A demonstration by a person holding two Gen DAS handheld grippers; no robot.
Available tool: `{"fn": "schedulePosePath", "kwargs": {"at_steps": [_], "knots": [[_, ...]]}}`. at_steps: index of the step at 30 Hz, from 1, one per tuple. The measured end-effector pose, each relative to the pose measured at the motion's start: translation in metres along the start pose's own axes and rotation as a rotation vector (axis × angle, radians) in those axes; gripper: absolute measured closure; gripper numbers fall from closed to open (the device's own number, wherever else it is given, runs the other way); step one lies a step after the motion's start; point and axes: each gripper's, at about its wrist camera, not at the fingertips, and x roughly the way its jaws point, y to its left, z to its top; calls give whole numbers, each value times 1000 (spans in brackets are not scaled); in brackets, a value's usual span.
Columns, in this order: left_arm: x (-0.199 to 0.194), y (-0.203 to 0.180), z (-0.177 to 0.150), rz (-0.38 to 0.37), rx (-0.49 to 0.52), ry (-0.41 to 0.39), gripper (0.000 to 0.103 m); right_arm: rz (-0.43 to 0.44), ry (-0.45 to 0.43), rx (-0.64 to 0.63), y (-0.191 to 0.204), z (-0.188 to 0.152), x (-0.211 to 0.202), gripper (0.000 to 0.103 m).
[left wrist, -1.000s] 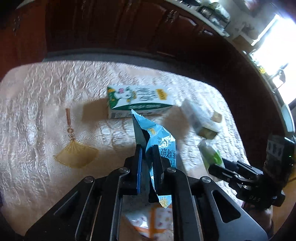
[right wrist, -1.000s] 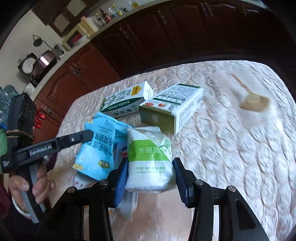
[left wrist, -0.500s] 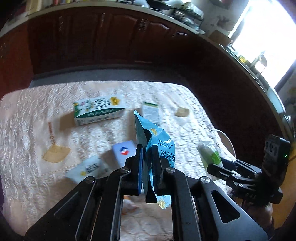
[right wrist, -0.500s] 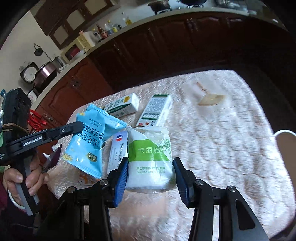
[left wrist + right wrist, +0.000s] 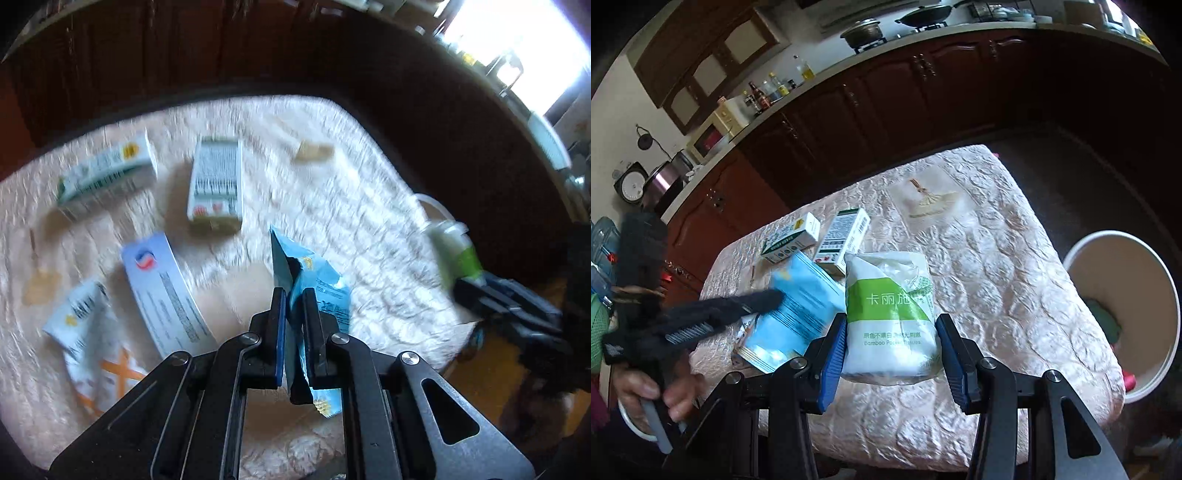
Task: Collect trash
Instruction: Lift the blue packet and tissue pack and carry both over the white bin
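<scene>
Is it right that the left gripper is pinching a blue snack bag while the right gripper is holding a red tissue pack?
Not quite. The tissue pack in the right gripper is green and white, as the right wrist view shows. The left gripper does pinch the blue snack bag.
</scene>
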Motion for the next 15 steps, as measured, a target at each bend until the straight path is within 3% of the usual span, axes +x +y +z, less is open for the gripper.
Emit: {"fn": "schedulePosePath", "kwargs": {"at_steps": [2, 4, 6, 12, 15], "knots": [[15, -3, -5, 14, -1, 41, 82, -2, 6, 7, -3, -3, 0, 57], [24, -2, -7, -14, -29, 62, 59, -4, 11, 13, -6, -4, 1, 57], [30, 1, -9, -42, -57, 65, 55, -6, 11, 20, -9, -5, 0, 57], [48, -9, -12, -43, -59, 76, 55, -7, 15, 37, -16, -6, 0, 57], [44, -17, -14, -37, -16, 57, 78, -7, 12, 42, -17, -6, -1, 56]]}}
